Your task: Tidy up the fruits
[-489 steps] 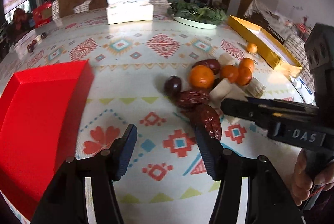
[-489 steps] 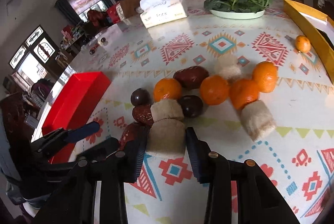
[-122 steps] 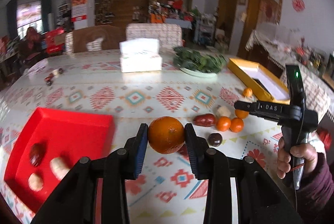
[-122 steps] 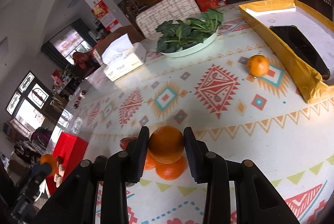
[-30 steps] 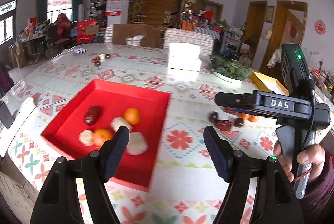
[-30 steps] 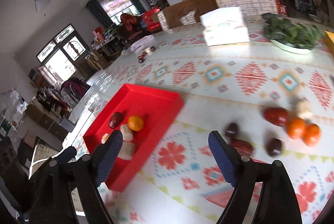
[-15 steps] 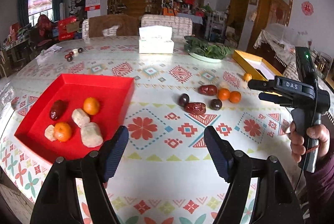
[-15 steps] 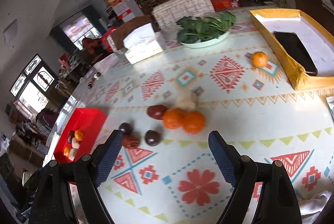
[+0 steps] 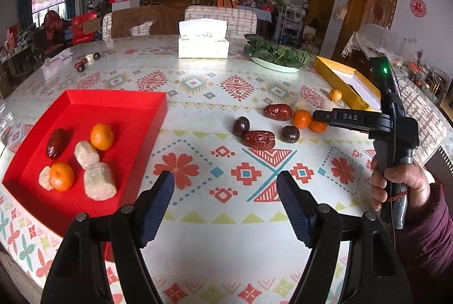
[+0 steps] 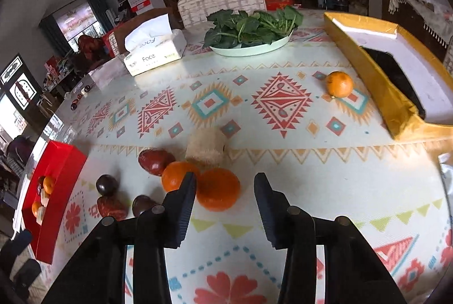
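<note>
Across the patterned surface (image 9: 198,94), the red tray (image 9: 119,103) serves as landmark: it sits at the left side and already holds two oranges, a date and three pale chunks. Well to the right of the tray lies the loose cluster waiting to be sorted: dark plums, wrinkled dates, a pale chunk and two oranges touching each other. One more small orange (image 10: 339,84) lies farther right again, beside the yellow box (image 10: 376,77).

Of the two hands, the right is far nearer the cluster. The right gripper (image 10: 225,197) has the nearer orange (image 10: 218,188) just ahead of its fingers and a little left of centre; the fingers are closing but not pressing on it, and the fruit is round, so no axis matters. The left gripper (image 9: 225,196) hangs released and empty over bare surface between tray and cluster.
</note>
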The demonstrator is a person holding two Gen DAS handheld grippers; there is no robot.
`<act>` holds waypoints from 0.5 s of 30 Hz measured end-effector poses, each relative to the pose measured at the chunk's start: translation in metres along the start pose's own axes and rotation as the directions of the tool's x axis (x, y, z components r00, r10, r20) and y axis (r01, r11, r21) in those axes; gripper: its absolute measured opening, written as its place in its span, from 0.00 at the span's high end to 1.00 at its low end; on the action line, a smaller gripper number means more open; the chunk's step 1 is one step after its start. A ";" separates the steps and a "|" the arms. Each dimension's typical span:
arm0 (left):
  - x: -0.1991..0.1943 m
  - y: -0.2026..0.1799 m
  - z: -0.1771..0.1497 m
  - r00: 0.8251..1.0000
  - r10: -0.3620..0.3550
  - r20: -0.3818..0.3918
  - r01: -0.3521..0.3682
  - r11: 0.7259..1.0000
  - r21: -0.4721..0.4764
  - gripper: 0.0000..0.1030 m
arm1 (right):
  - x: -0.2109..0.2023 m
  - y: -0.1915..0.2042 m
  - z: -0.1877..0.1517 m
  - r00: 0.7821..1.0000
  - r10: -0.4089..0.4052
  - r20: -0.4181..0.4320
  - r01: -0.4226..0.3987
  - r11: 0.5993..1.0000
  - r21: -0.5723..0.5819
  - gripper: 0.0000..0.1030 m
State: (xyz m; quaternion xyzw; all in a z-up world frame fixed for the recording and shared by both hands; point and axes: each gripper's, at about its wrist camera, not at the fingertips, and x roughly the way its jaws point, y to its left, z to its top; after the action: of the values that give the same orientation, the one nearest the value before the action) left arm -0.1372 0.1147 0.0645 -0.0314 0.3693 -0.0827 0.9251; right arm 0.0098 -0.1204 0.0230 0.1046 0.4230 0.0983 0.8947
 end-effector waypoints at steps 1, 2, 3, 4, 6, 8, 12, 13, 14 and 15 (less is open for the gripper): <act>0.004 -0.003 0.001 1.000 0.002 -0.003 -0.002 1.000 0.009 0.28 | 0.003 0.000 0.000 1.000 0.005 -0.005 -0.005 1.000 0.003 0.55; 0.007 -0.005 0.002 1.000 0.002 -0.005 -0.002 1.000 0.014 0.28 | 0.004 0.000 -0.001 1.000 0.008 0.002 -0.008 1.000 0.007 0.55; 0.011 -0.007 0.004 1.000 0.000 -0.008 0.000 1.000 0.020 0.28 | 0.004 -0.001 0.000 1.000 0.013 0.009 -0.013 1.000 0.009 0.55; 0.016 -0.010 0.005 1.000 0.001 -0.010 0.000 1.000 0.024 0.28 | 0.005 -0.001 0.000 1.000 0.021 0.010 -0.021 1.000 0.011 0.55; 0.028 -0.016 0.010 1.000 0.002 -0.023 -0.001 0.999 0.036 0.28 | 0.006 -0.003 0.001 1.000 0.028 0.009 -0.028 0.999 0.017 0.55; 0.038 -0.022 0.014 0.999 -0.010 -0.033 0.011 0.999 0.044 0.28 | 0.007 -0.007 0.000 0.999 0.047 0.009 -0.047 0.998 0.035 0.55; 0.059 -0.034 0.025 0.999 -0.025 -0.036 0.027 0.997 0.069 0.28 | 0.009 -0.013 0.001 0.993 0.119 -0.013 -0.118 0.991 0.065 0.66; 0.065 -0.036 0.027 0.999 -0.029 -0.039 0.032 0.997 0.075 0.28 | 0.009 -0.013 0.001 0.990 0.141 -0.020 -0.139 0.988 0.071 0.66; 0.072 -0.039 0.030 0.998 -0.032 -0.045 0.036 0.996 0.080 0.28 | 0.008 -0.012 0.000 0.989 0.144 -0.021 -0.142 0.987 0.070 0.66; 0.080 -0.042 0.033 0.998 -0.037 -0.055 0.042 0.995 0.087 0.28 | 0.007 -0.011 -0.001 0.989 0.144 -0.021 -0.142 0.988 0.065 0.66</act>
State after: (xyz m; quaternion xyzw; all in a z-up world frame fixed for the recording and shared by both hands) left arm -0.0629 0.0593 0.0387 0.0046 0.3894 -0.1180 0.9135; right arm 0.0146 -0.1291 0.0144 0.1618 0.4286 0.1499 0.8761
